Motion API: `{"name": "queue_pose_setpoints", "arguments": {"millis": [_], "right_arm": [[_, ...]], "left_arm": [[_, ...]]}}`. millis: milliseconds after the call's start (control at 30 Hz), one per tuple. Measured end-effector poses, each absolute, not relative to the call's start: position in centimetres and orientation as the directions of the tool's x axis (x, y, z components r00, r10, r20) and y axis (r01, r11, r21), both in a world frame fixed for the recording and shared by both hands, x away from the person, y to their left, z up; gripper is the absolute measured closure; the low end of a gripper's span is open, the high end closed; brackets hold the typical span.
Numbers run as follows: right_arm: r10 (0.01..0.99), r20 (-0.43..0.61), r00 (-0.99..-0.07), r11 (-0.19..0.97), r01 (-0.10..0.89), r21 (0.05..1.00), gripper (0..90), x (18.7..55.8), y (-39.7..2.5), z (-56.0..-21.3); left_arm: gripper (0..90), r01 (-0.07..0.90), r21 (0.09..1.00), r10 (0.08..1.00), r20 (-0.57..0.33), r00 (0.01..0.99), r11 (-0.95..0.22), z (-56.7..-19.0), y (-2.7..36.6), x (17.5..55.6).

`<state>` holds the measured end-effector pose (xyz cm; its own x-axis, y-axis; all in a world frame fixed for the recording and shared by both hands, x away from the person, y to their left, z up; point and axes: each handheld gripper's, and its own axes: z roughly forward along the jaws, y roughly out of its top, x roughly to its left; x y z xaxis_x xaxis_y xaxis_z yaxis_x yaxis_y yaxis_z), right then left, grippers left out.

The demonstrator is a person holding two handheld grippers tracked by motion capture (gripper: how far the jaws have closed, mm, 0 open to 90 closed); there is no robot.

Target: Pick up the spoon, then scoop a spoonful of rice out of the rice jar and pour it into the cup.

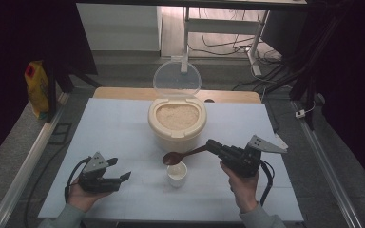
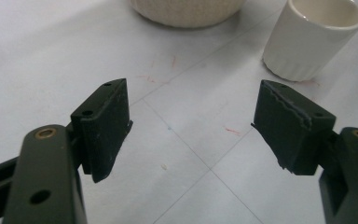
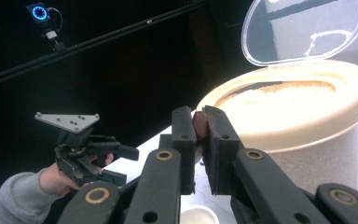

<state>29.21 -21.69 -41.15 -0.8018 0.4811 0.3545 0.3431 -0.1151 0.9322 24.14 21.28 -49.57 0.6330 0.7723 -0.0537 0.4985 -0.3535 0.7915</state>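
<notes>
Clamped between the two black jaws of the right gripper (image 3: 199,140), in the right gripper view, sits the end of the brown wooden spoon (image 3: 199,125), with little more than a dark stub showing above the pads. From the high view the spoon (image 1: 183,155) reaches out ahead of that gripper (image 1: 212,146), its bowl hanging just over the small white ribbed ceramic cup (image 1: 177,174). Whether the spoon bowl carries any rice is hard to make out; it reads as a dark oval. The cup's inside looks pale, and its contents cannot be told. In the right gripper view just a sliver of the cup rim (image 3: 198,215) peeks out below the jaws.

Beyond the spoon tip stands the round cream plastic rice container (image 1: 177,124), filled nearly to the brim with white rice (image 1: 177,116). Its clear hinged lid (image 1: 177,79) stands upright at the far side. In the right gripper view the container (image 3: 307,121) looms close to the jaws' right, its far edge cut off by the frame.

The left gripper (image 1: 115,178) rests low on the white table (image 1: 114,128), well apart from the cup, its jaws spread wide with nothing between them. Its own view shows the cup (image 2: 311,37) ahead and to the right of the jaws, with the container base (image 2: 186,11) cut off at the top edge. A person's grey sleeve (image 3: 9,200) shows behind that gripper (image 3: 121,163) in the right gripper view.
</notes>
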Motion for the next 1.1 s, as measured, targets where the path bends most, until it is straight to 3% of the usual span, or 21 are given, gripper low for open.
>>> {"name": "queue_pose_setpoints", "arguments": {"millis": [767,1100], "right_arm": [[0.49,0.352,-0.797,-0.199,0.291,0.936,83.2,29.4,-23.1,-38.6],[0.539,0.385,-0.749,-0.255,0.291,0.922,83.1,32.2,-23.4,-37.3]], "left_arm": [[21.8,0.531,0.763,0.785,-0.051,0.617,-0.369,-50.5,22.2,24.0],[21.2,0.533,0.755,0.779,-0.047,0.626,-0.383,-50.6,22.0,24.1]]}}
